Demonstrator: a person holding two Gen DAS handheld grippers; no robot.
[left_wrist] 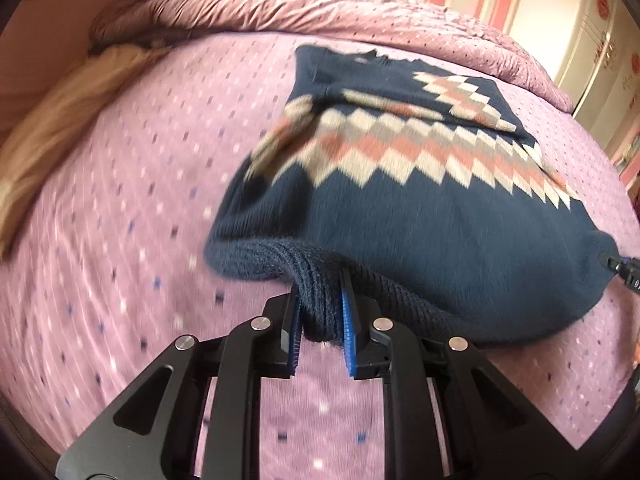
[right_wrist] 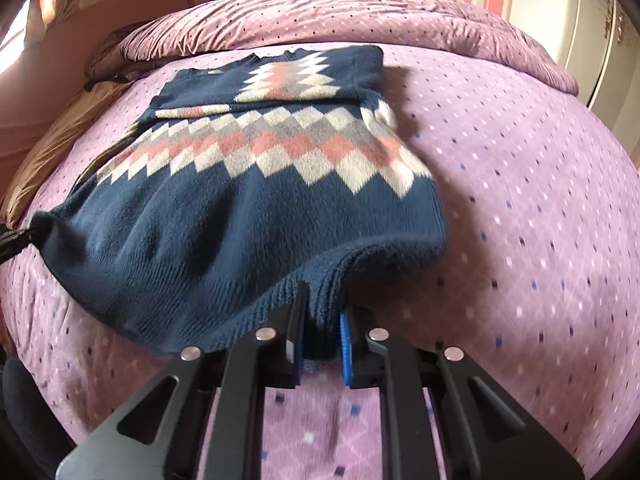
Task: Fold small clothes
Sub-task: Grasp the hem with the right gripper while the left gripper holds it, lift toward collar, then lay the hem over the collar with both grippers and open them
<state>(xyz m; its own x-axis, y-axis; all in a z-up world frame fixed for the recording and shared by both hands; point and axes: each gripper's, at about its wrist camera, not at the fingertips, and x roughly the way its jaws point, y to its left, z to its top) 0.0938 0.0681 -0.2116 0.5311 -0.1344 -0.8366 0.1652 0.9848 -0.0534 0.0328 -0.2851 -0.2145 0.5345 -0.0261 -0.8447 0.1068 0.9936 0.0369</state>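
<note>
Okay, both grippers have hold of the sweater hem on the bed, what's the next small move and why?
Probably lift the hem and carry it toward the collar. The left gripper and right gripper are each shut on the ribbed hem of the sweater, which bunches between the fingers. The sleeves already lie folded across the chest, so folding bottom to top on the bed looks like the remaining fold.

Both fisheye views are bright with daylight. In the right wrist view a glare patch burns white at the upper left edge, and the navy knitted sweater with the pink, grey and cream diamond band (right_wrist: 248,208) throws a dark shadow to its right across the purple dotted bedsheet (right_wrist: 520,200). Motion blur smears the sheet's dots into streaks in the left wrist view (left_wrist: 100,240). The bed bulges like a dome, and black vignetting rims each picture's corners.
</note>
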